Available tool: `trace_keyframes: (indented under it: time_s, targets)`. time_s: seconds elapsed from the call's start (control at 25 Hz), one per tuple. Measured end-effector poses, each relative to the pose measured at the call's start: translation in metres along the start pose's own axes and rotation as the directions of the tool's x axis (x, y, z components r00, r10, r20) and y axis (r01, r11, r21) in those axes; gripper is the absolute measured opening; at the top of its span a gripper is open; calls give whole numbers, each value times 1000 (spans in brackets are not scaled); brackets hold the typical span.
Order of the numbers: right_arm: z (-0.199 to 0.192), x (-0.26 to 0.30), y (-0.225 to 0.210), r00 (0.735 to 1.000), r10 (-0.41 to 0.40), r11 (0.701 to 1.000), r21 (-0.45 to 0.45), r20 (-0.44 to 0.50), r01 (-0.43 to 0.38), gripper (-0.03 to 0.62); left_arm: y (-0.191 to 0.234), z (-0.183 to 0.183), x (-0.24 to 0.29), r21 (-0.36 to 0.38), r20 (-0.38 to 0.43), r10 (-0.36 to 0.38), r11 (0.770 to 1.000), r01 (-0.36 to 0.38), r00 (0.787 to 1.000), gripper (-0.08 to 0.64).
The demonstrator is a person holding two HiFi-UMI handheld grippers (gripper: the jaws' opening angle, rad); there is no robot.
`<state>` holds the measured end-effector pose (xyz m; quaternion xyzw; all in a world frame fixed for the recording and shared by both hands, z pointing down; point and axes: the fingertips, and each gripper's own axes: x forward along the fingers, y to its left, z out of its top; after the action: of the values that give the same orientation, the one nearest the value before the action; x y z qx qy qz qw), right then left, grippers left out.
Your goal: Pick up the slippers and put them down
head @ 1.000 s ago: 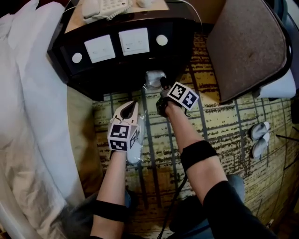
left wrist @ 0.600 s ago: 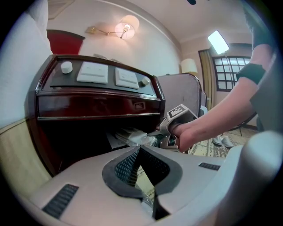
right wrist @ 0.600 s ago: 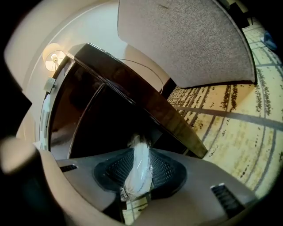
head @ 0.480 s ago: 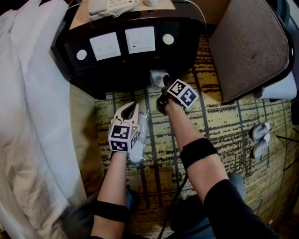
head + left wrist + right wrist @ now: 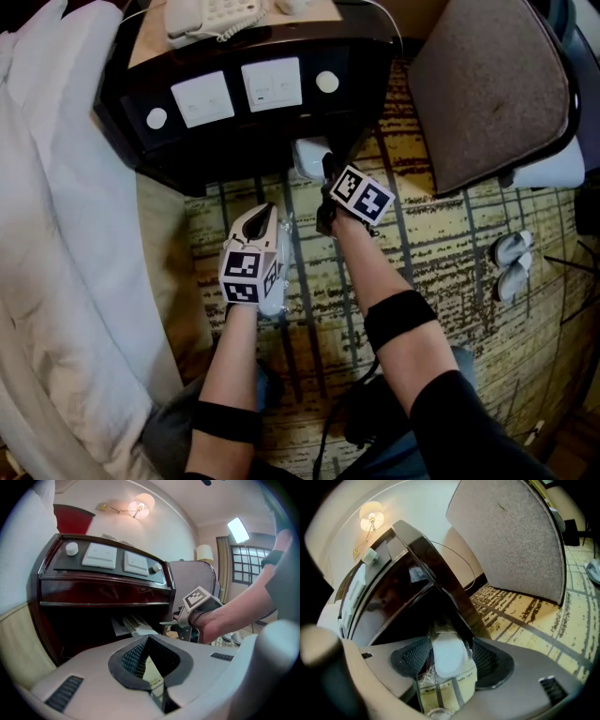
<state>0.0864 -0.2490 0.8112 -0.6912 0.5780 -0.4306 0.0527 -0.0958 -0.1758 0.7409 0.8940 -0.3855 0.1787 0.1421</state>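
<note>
The right gripper (image 5: 450, 651), jaws just opening, stands wide around a wrapped slipper (image 5: 308, 157) that lies lengthwise, rounded end toward the nightstand (image 5: 234, 141). The left gripper (image 5: 262, 214) pinches a second wrapped slipper (image 5: 275, 298), lengthwise alongside it.

Wrapped slipper (image 5: 274, 298) held aloft; second slipper (image 5: 449, 656) by nightstand (image 5: 366, 66).

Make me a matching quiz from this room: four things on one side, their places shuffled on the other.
Things: 1 telephone; 2 wrapped slipper; 3 loose pair of slippers; 4 white bedding.
Places: A on the carpet near the chair; B left of the nightstand; C on the nightstand's top; D between the open jaws of the right gripper.
Pairs: 1-C, 2-D, 3-A, 4-B. Those jaws have just been opening.
</note>
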Motion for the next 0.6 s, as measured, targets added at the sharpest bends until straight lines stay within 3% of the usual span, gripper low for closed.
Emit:
trace_keyframes:
  time_s: [0.16, 0.36, 0.6]
  targets:
    - [10, -55, 11, 998, -23, 998, -60, -51, 20, 229, -25, 39, -34, -9, -54, -29, 1000, 29, 998, 0]
    - [37, -145, 54, 993, -25, 988, -155, -113, 7, 3, -42, 105, -101, -7, -123, -15, 1000, 14, 992, 0]
    - [107, -287, 115, 984, 44, 952, -293, -170, -93, 2, -80, 215, -200, -11, -159, 12, 1000, -14, 987, 0]
